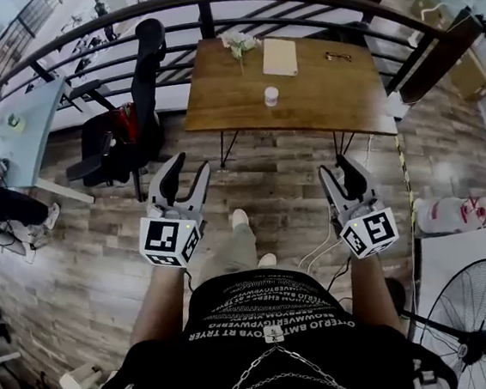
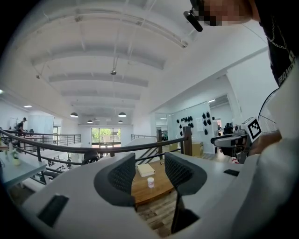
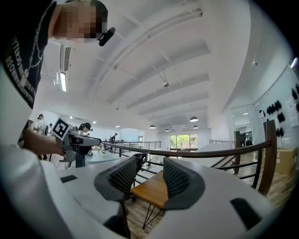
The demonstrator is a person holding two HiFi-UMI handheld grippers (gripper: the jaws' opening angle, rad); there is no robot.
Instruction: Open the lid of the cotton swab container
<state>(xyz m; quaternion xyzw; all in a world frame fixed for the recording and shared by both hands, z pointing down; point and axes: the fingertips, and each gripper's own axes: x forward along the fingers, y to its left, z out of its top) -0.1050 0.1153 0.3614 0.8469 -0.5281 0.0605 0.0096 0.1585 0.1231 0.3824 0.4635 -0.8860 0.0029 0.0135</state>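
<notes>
At ten o'clock from the person, a black wheeled office chair (image 1: 131,115) stands on the wood-plank floor (image 1: 275,173), out of the way of the job. Next comes the left gripper (image 1: 184,178), a white two-jaw tool with black ribbed pads. It is held at waist height and points toward twelve o'clock. Its jaws stand apart with only air between them. Its own view frames the distant container in that gap, so it seems held for lining up, not for gripping.

The brown rectangular wooden table (image 1: 216,106) sits at twelve o'clock, well apart from both tools. Near its front middle stands the small white cylindrical cotton swab container (image 1: 271,96), upright, with the lid apparently on, though it is too small to be sure. A flat tan notebook (image 1: 279,56) lies at twelve o'clock of the container, and a pair of spectacles (image 1: 338,56) lies at two o'clock.

The matching right gripper (image 1: 342,173) also hangs at waist height, jaws parted and empty, and its view catches only the table's edge. The task looks barely begun: the person probably has to close in first. A wire-caged pedestal fan (image 1: 482,328) stands at four o'clock.
</notes>
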